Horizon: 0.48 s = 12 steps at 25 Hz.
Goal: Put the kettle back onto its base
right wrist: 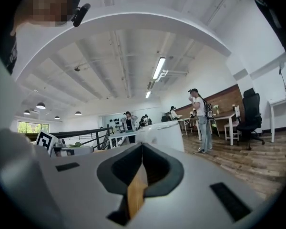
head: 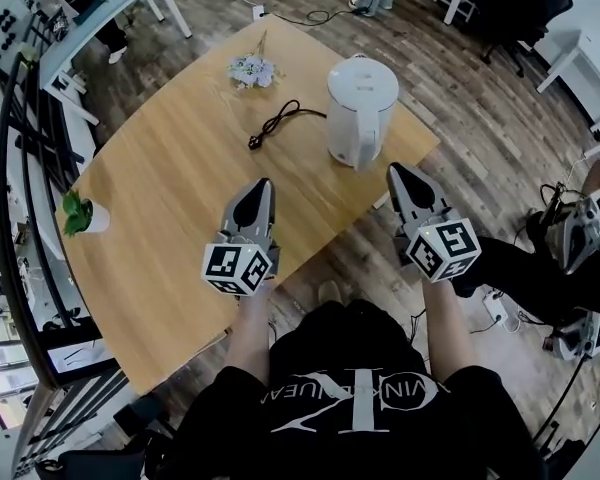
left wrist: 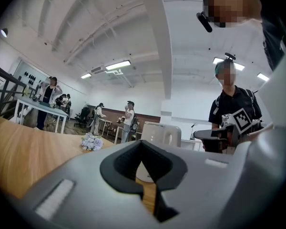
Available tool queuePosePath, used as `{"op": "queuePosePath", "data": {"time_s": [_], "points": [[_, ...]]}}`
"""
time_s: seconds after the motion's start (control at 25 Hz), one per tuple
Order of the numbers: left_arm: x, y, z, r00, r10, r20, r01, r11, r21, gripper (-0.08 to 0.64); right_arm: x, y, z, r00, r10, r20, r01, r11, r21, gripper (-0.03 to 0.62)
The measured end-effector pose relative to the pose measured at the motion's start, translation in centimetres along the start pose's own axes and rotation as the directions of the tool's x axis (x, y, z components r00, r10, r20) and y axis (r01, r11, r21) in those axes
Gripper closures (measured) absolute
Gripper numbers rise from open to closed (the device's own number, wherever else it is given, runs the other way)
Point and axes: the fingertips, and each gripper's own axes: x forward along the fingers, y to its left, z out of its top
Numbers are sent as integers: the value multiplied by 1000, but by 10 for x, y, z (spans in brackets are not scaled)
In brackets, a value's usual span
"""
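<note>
Wood-plank office flooring surrounds a pale wooden table (head: 170, 198). On it the white electric kettle (head: 360, 110) stands upright near the right corner, and a black power cord (head: 280, 121) trails from its foot towards the middle of the tabletop. Whether a separate base sits under it cannot be made out. A small bunch of flowers (head: 251, 69) lies by the far corner and a potted plant (head: 80, 214) at the left edge.

Both claws hang level at the near edge, pointing at the kettle without touching it. The left gripper (head: 265, 184) is clenched with nothing between its jaws, and the kettle is ahead and to its right. The right gripper (head: 394, 172) is clenched and empty too, with the kettle just ahead and slightly to its left
</note>
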Motion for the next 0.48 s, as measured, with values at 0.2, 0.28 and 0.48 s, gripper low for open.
{"op": "queuePosePath", "data": {"time_s": [0.2, 0.28, 0.48], "points": [[-14, -7, 1, 1000, 7, 1, -7, 1000, 12, 549, -12, 10, 1, 1000, 6, 20, -6, 1000, 10, 578], [-23, -7, 3, 1000, 18, 2, -18, 1000, 14, 549, -16, 17, 0, 1000, 10, 28, -10, 1000, 18, 578], [-48, -13, 12, 999, 42, 15, -42, 999, 13, 549, -31, 35, 8, 999, 17, 51, -18, 999, 30, 578]]}}
